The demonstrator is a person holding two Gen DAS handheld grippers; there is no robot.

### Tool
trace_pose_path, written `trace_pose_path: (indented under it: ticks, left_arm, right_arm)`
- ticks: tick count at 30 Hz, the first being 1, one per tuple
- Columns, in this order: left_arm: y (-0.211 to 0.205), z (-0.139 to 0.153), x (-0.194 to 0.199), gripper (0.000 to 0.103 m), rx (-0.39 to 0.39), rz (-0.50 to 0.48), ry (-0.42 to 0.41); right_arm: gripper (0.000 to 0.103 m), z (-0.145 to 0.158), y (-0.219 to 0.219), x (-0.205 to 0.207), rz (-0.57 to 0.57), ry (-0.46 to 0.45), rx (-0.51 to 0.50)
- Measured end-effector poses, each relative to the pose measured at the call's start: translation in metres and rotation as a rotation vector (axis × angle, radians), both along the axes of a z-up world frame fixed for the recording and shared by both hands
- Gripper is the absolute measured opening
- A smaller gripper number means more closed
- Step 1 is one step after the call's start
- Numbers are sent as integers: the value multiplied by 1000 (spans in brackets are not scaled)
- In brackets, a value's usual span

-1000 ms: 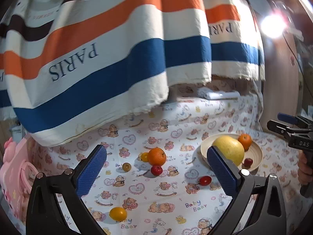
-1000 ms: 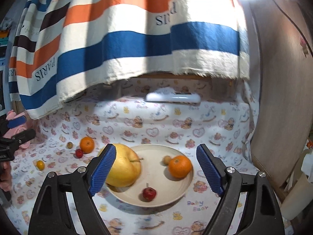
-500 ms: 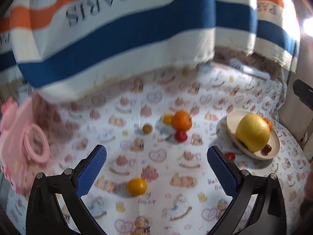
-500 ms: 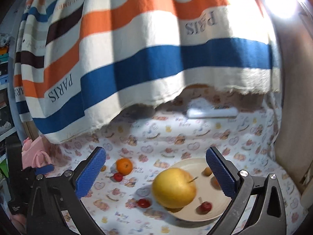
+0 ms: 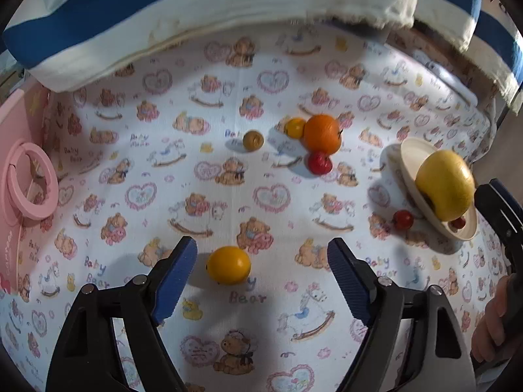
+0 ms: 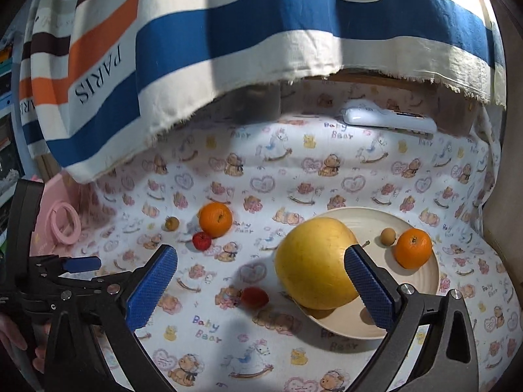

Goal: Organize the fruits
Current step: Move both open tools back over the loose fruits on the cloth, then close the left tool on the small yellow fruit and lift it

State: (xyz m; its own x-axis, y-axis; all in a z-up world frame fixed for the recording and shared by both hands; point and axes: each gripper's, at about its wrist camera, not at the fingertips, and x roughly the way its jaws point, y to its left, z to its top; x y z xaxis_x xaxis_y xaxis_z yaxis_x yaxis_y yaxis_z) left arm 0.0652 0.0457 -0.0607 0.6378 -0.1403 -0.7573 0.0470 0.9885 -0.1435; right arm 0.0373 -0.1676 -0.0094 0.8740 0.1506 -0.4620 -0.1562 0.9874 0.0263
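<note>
Fruit, yellow [image 5: 228, 264], between left tongs [image 5: 261, 276], hidden from right wrist view.

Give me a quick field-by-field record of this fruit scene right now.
left tongs: open, hanging over a small yellow fruit
right tongs: open, empty
plate: holds large yellow fruit, orange, small tan fruit
loose on cloth: second orange, red fruit, brown fruit, red tomato beside plate

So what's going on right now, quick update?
Both grippers open, empty. Left gripper around yellow fruit, not touching. Right gripper faces plate. Nothing in the way.
</note>
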Motion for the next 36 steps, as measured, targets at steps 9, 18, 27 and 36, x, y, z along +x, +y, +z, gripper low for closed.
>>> trace_pose_path:
  ticks: [9,18,27,36]
  left_arm:
    - [6,-16,9,47,16,41,103]
    - [8,-24,12,30,40,60,134]
    - [4,-10,8,29,57,44,38]
    - [-4,27,-18,29,29,-6,-225]
  right_arm:
    - [102,-1,0,2,-6,5,-14]
    - [102,-4,2,3,-3,11,-26]
    - [102,-6,2,4,-4,17,-31]
    - [102,-7,-1,8,60,68,44]
